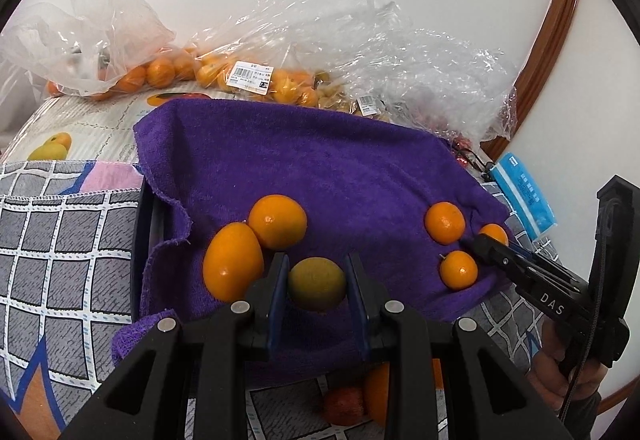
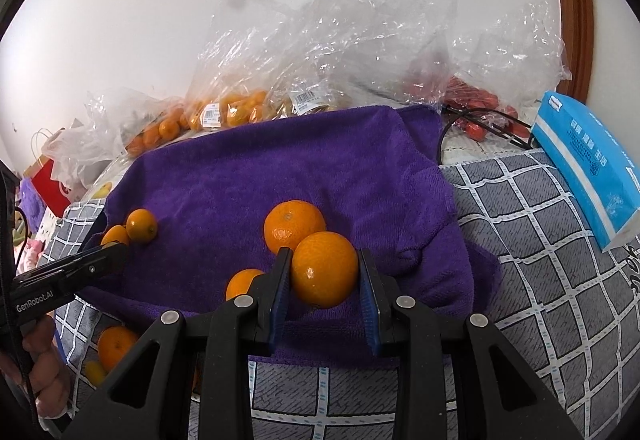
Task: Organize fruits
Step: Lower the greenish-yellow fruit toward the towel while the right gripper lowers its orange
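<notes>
A purple towel (image 1: 320, 168) carries several fruits. My left gripper (image 1: 317, 259) is shut on a greenish-yellow round fruit (image 1: 317, 286), low over the towel's near part. Two larger orange fruits (image 1: 233, 266) (image 1: 277, 222) lie just left of it, touching each other. My right gripper (image 2: 324, 253) is shut on an orange (image 2: 324, 270). A second orange (image 2: 294, 226) sits right behind the held one, a third (image 2: 244, 282) to its left. In the left wrist view the right gripper (image 1: 480, 242) reaches in from the right among three small oranges (image 1: 445, 222).
Clear plastic bags of oranges (image 1: 240, 76) and red fruit (image 2: 480, 100) line the wall behind the towel. A blue tissue pack (image 2: 588, 164) lies on the grey checked cloth (image 2: 540, 280) at right. Loose fruit (image 2: 116, 346) sits on the cloth before the towel.
</notes>
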`<state>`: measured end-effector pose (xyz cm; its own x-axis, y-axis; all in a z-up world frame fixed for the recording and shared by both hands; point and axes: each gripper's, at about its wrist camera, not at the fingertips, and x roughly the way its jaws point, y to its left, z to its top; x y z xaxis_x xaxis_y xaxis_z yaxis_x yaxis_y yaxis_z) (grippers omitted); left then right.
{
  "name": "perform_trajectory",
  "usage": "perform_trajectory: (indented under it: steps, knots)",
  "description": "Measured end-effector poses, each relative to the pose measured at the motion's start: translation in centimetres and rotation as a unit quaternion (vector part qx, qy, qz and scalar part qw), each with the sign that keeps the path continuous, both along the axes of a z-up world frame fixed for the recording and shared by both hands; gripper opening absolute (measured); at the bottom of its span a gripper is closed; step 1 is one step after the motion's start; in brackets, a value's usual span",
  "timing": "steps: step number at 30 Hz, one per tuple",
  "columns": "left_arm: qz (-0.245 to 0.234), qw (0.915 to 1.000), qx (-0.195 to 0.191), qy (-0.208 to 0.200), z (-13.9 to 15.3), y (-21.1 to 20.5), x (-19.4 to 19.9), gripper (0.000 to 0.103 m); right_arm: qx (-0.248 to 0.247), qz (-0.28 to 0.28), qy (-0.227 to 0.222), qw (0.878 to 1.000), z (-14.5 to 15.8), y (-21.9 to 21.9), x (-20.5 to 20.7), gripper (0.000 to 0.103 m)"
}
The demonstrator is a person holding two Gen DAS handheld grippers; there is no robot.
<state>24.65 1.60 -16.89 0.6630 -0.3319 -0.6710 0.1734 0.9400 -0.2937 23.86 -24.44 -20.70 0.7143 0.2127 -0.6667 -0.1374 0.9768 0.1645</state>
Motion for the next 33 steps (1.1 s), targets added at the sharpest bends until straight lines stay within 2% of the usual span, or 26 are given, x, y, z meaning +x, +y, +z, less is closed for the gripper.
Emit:
perform_trajectory:
  steps: [17,27,33]
  knots:
    - [0.002,0.9997,0.023,0.008,-0.37,-0.3,0.26,0.027,0.0,-0.001,-0.003,1.0,0.05,-0.03,-0.08,0.032]
    - [0.002,0.9997,0.023,0.008,-0.35,-0.27,0.28,0.027,0.003,-0.002,-0.014,1.0,0.26,-0.18,-0.48,0.032]
    - [0.0,0.9997,0.024,0.009,-0.39,-0.24,0.34,0.027,0.003,-0.008,-0.012,1.0,0.27,-0.3,-0.43,0.039]
